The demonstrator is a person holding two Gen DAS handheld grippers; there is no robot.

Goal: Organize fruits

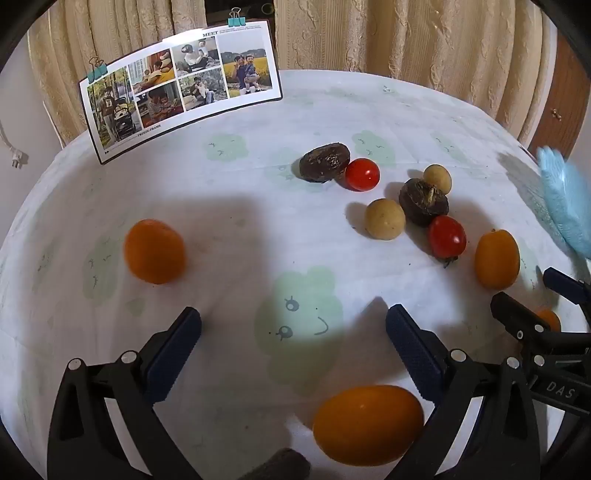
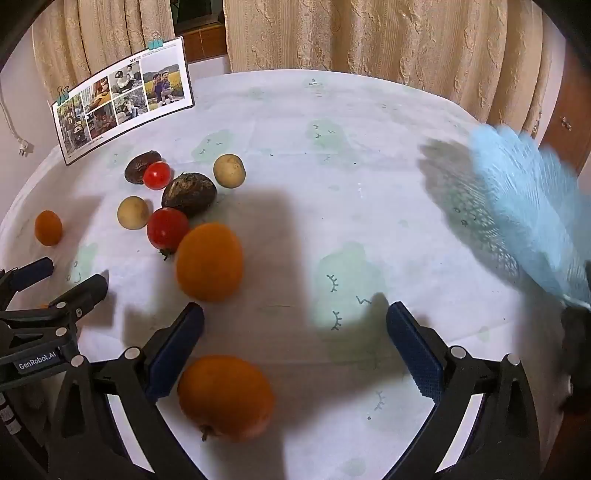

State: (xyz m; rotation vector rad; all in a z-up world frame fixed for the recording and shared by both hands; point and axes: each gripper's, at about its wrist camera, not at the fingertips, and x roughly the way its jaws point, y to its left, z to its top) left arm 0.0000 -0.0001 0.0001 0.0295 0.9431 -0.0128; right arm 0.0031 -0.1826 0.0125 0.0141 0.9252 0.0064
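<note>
table (image 1: 258,206) is wearing a white cloth with pale green smiley shapes | photo page (image 1: 181,88) is standing at the far left edge, held by green clips (image 1: 236,20) | beige curtain (image 1: 406,33) is hanging behind | blue net thing (image 2: 528,206) is showing blurry at the right | white plug (image 1: 16,158) is hanging far left

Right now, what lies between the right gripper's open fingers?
In the right wrist view, an orange fruit lies between the right gripper's fingers, close beside the left finger; otherwise bare tablecloth.
</note>
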